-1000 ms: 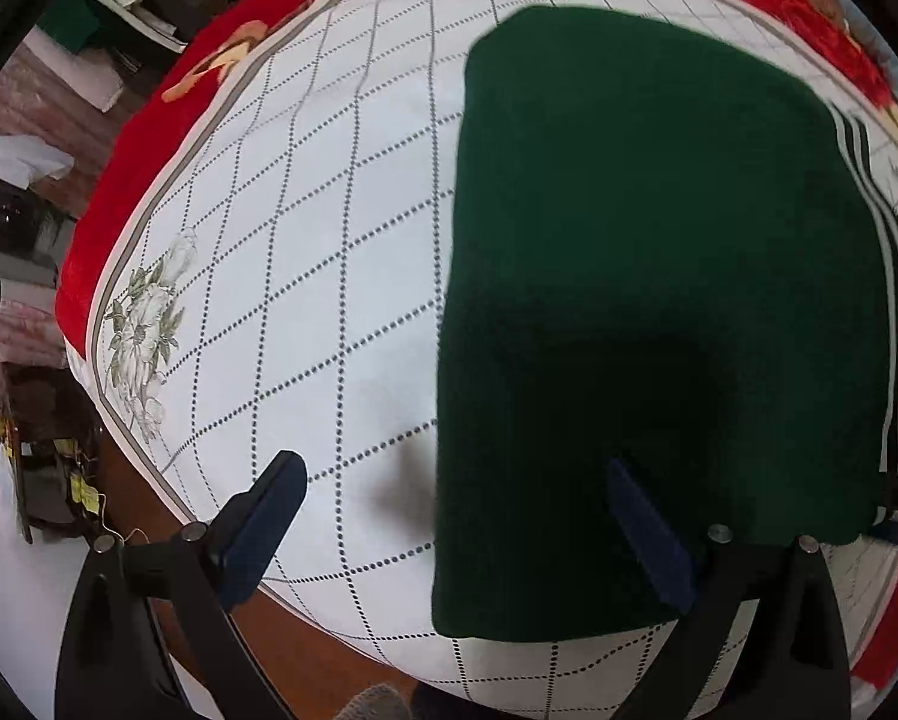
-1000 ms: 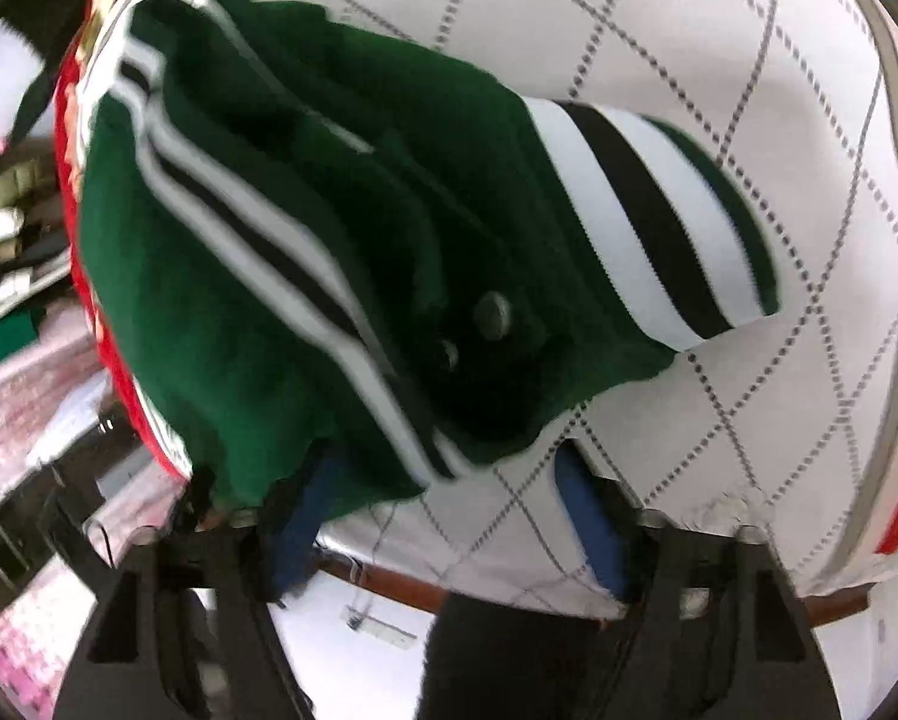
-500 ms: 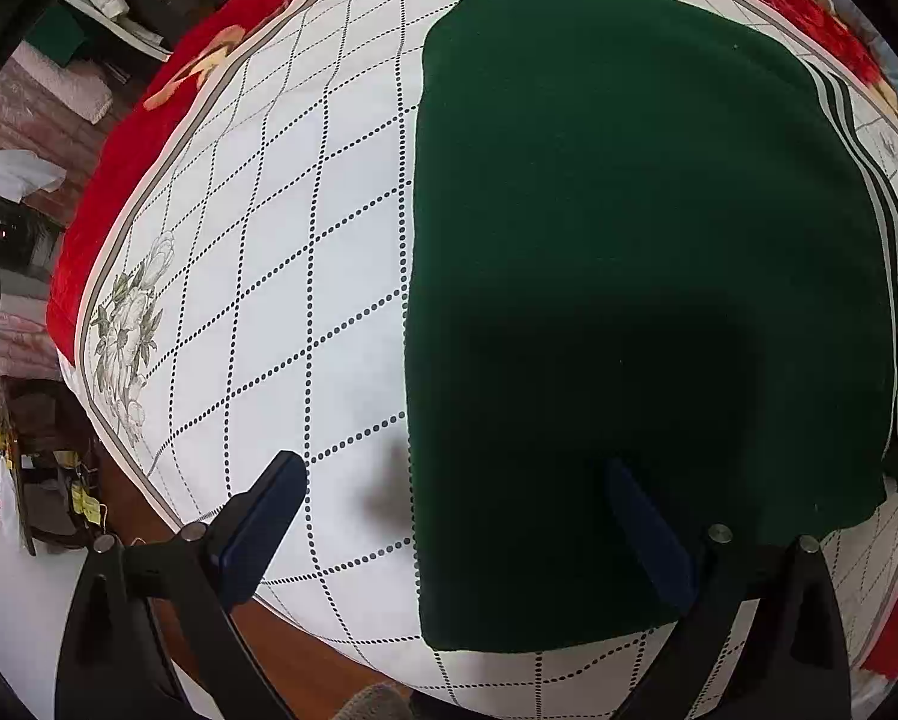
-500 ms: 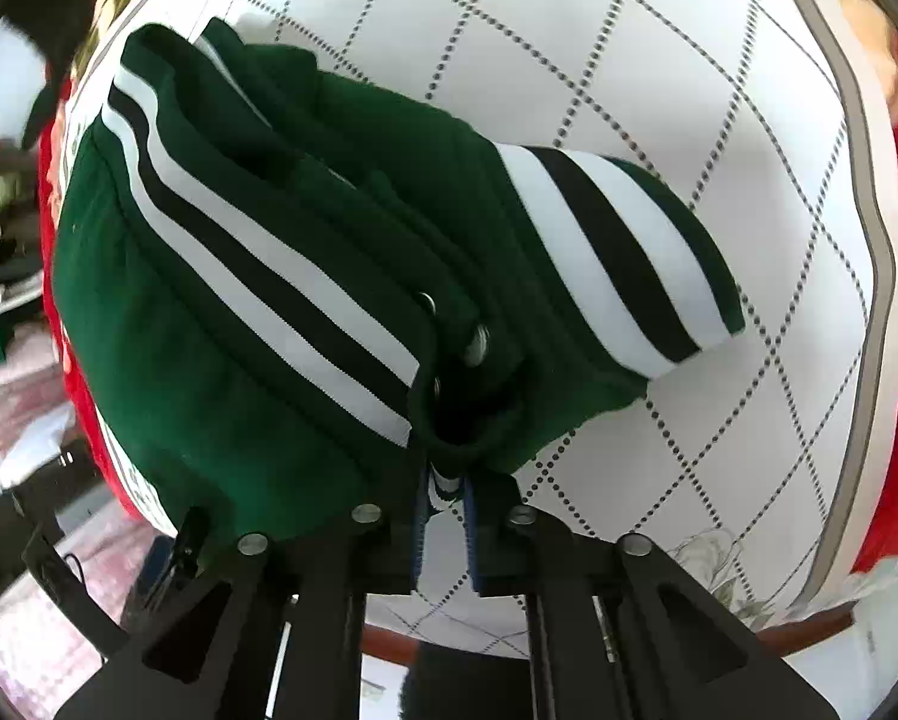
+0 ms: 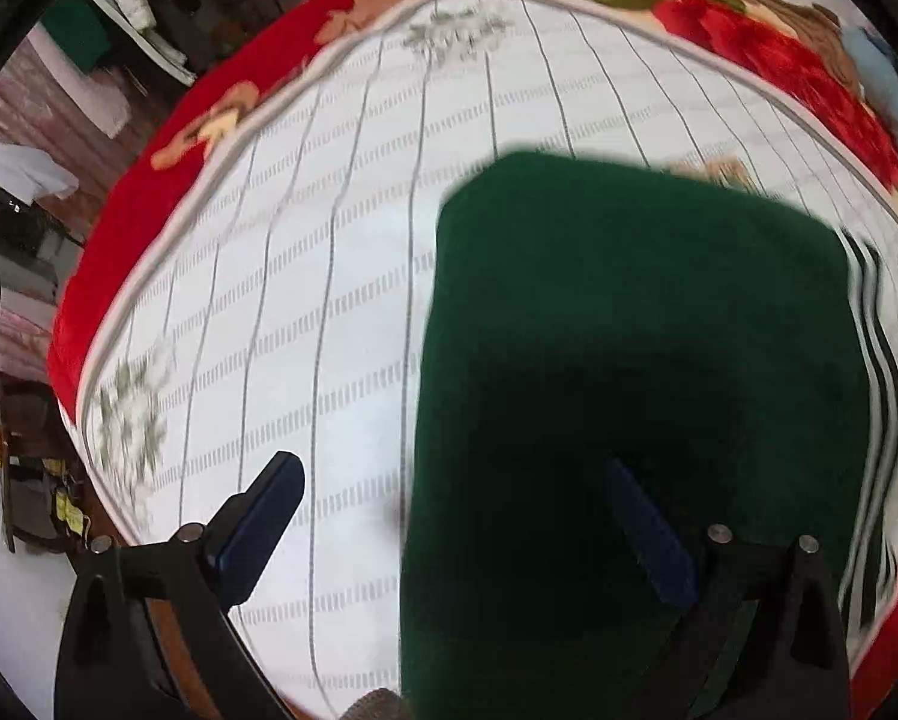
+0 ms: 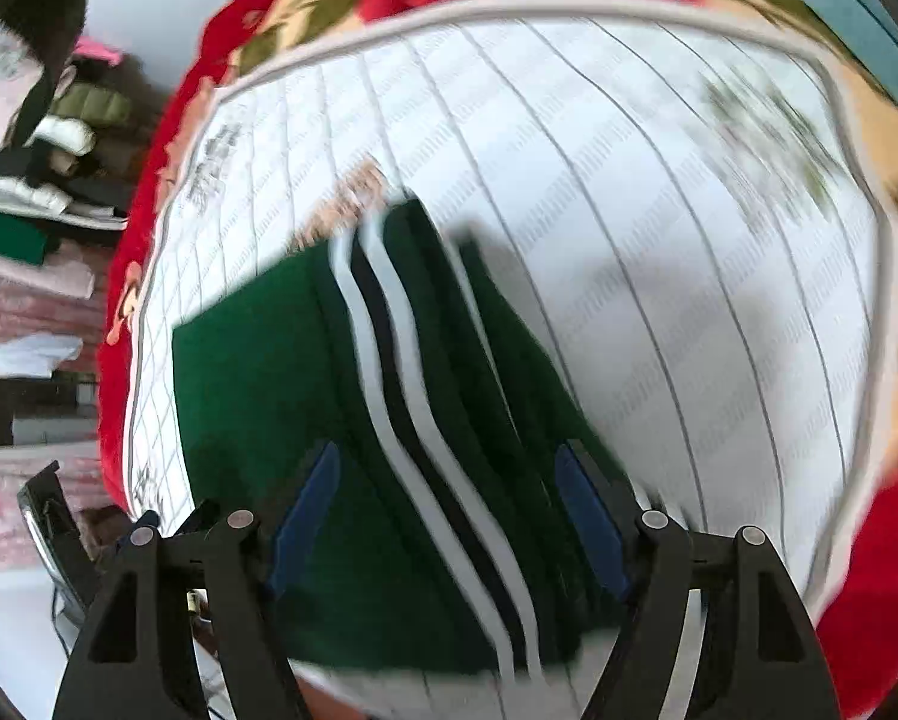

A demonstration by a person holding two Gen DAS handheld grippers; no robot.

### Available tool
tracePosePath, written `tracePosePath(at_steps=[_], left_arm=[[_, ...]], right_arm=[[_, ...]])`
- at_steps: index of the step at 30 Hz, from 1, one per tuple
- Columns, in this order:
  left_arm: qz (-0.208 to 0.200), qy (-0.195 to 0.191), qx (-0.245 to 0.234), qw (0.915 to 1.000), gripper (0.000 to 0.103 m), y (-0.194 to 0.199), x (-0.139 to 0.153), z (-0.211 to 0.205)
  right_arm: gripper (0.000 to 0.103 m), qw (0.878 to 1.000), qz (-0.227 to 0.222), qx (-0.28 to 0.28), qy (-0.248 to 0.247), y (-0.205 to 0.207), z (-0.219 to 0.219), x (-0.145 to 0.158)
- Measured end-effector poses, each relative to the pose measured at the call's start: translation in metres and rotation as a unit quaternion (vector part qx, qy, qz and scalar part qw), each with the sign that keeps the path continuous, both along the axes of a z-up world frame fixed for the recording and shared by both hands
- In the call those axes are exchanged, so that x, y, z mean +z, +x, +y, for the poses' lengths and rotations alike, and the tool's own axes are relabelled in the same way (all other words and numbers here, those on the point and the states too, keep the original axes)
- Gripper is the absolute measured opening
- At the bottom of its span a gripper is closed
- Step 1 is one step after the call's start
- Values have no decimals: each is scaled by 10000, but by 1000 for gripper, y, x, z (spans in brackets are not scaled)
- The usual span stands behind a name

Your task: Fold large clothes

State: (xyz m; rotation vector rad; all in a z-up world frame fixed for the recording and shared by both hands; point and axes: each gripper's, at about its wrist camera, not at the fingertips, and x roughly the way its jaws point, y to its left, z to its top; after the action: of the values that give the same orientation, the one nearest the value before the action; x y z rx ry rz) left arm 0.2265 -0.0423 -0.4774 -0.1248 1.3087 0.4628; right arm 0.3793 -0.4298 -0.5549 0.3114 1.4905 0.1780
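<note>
Garment (image 5: 629,360) lay folded on the white quilt (image 5: 329,300), filling the right half of the left wrist frame as a dark green block with a straight left edge. Its white and black side stripes (image 5: 875,360) ran down the right edge of that frame. You held the left gripper (image 5: 449,516) with its jaws wide apart: the left finger (image 5: 263,522) stood over bare quilt at lower left, and the right finger (image 5: 647,534) stood over the green cloth at lower right. Nothing was clamped between them. Whether the right finger touched the cloth could not be told.

In the right wrist frame, the garment (image 6: 281,420) occupied the lower centre and left, with the stripes (image 6: 401,396) running diagonally from the upper centre down to the bottom edge. You had just been opening the right gripper (image 6: 449,516); its jaws stood apart, and the striped cloth lay in view between them but was not pinched. Both blue pads (image 6: 305,510) were clear of each other. The frame was blurred, so contact with the cloth could not be confirmed.

A red floral blanket (image 6: 863,600) bordered the quilt (image 6: 659,240) along the upper, left and lower right margins. Stacked clothes (image 6: 41,180) sat at the far left of the frame.
</note>
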Motion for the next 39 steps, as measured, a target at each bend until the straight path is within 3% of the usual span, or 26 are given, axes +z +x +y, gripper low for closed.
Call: tracePosePath(at_steps=[5, 6, 7, 8, 9, 11, 14, 17, 19, 21, 22, 23, 25, 29, 30, 31, 32, 36, 39], left_arm=[[-86, 69, 52, 9999, 102, 25, -4, 12], [-91, 79, 46, 9999, 102, 25, -5, 12], [-71, 122, 29, 9999, 102, 27, -7, 13], [-49, 173, 0, 9998, 102, 27, -8, 12], [-52, 206, -29, 9998, 102, 27, -10, 12], [-66, 194, -64, 9998, 103, 26, -12, 13], [-153, 35, -83, 9998, 103, 25, -15, 15], [-77, 74, -68, 9999, 103, 28, -15, 13], [-24, 44, -22, 10000, 103, 28, -10, 15], [-69, 10, 30, 10000, 103, 24, -2, 17], [-90, -7, 68, 9999, 103, 21, 1, 18], [-121, -54, 128, 9998, 103, 17, 4, 19], [-131, -119, 219, 9996, 103, 10, 7, 22], [-21, -128, 339, 9993, 103, -2, 4, 21], [10, -114, 342, 9993, 103, -4, 3, 21], [64, -89, 352, 9993, 103, -6, 0, 20], [106, -71, 348, 9993, 103, -7, -2, 19], [152, 118, 310, 9993, 103, -15, -1, 19], [190, 146, 390, 9990, 103, -22, -1, 23]], right_arm=[[76, 9996, 27, 168, 228, 66, 18, -38], [72, 9991, 89, 209, 350, 74, 23, -48], [35, 9974, 177, 204, 666, 82, 26, -57], [8, 9937, 279, 216, 1063, 85, 31, -67], [8, 9925, 286, 260, 1157, 88, 45, -77], [7, 9947, 32, 403, 942, 89, 55, -69], [6, 9979, -201, 95, 601, 99, 46, -65], [6, 9988, 292, -1, 389, 106, 42, -92], [7, 9982, 492, 177, 306, 108, 45, -97], [13, 9966, 539, 123, 606, 107, 38, -85], [24, 9953, 556, 85, 783, 106, 31, -76], [49, 9945, 552, 47, 889, 102, 24, -68], [80, 9943, 497, 55, 945, 91, 11, -55], [80, 9890, 1064, 357, 966, 56, 2, -68], [76, 9872, 1165, 412, 1004, 48, -1, -72], [40, 9863, 1240, 492, 968, 40, 2, -79], [11, 9881, 1243, 576, 698, 31, 5, -84], [8, 9952, 880, 362, 244, 22, 5, -74], [8, 9937, 1036, 391, 194, 20, 3, -88]])
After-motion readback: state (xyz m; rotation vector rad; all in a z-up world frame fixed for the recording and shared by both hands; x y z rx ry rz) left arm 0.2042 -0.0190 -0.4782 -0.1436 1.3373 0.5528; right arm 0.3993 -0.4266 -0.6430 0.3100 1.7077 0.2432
